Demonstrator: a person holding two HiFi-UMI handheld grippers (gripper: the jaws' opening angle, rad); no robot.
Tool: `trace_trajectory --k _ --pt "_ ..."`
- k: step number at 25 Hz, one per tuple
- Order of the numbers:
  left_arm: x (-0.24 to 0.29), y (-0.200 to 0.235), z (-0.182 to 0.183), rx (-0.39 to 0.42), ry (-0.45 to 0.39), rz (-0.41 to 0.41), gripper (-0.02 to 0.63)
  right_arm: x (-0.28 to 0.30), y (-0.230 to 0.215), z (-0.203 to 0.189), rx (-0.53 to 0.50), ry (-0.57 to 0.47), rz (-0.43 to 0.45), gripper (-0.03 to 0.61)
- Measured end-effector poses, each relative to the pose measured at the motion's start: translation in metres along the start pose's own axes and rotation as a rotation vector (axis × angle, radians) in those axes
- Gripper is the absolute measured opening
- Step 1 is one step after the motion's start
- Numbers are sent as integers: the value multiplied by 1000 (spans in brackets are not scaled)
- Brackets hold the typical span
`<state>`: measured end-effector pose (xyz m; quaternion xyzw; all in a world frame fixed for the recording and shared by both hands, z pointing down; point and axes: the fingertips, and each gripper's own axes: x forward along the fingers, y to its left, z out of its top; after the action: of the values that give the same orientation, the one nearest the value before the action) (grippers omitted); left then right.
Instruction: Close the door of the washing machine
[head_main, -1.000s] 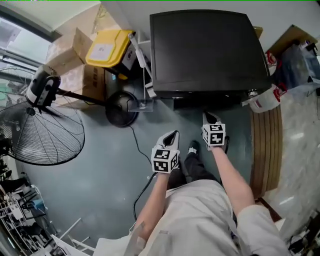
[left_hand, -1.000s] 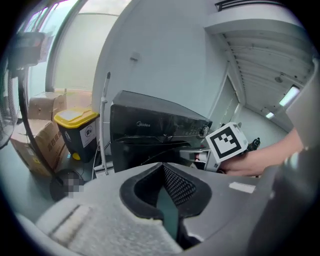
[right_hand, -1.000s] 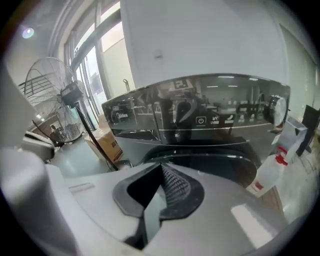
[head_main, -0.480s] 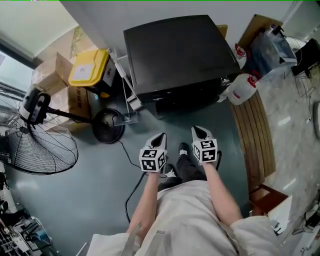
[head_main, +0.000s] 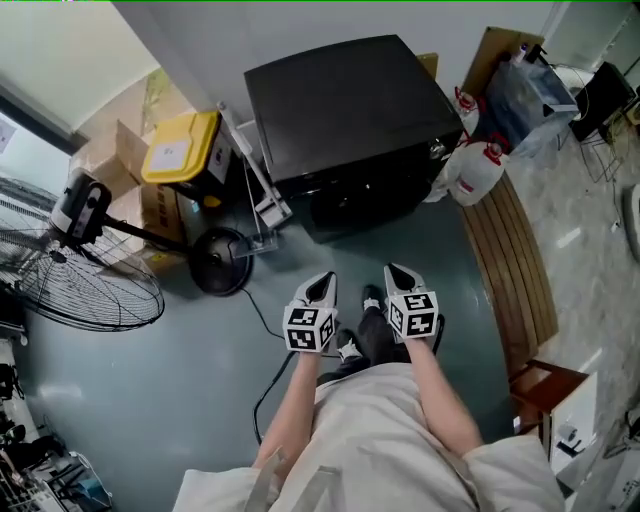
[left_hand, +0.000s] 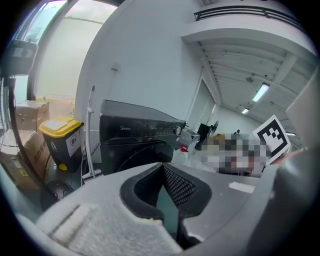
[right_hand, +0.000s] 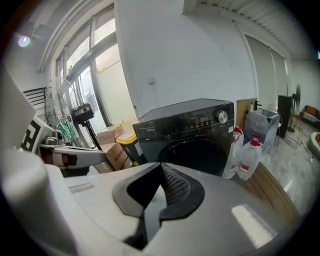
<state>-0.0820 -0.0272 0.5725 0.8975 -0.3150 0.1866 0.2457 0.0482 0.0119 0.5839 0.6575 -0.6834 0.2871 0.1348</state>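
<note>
Both the left gripper (head_main: 324, 281) and right gripper (head_main: 396, 273) had drawn back from the washing machine (head_main: 350, 110), jaws pressed together, empty; its door (right_hand: 200, 156) sat flush ahead, apparently already closed.

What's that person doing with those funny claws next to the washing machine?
A person stands on the floor facing the black washing machine, with a claw in each hand. The left claw and the right claw are both shut and hold nothing, and neither touches the machine. The round door on the front looks closed.
</note>
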Motion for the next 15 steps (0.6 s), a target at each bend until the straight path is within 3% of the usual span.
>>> trace_trajectory --k 6,15 --pt "-22 -7 -9 14 18 -38 2 -37 21 -13 -2 -41 11 3" --pt "-35 -10 -6 52 24 -52 2 -42 16 -3 2 -65 -60 3"
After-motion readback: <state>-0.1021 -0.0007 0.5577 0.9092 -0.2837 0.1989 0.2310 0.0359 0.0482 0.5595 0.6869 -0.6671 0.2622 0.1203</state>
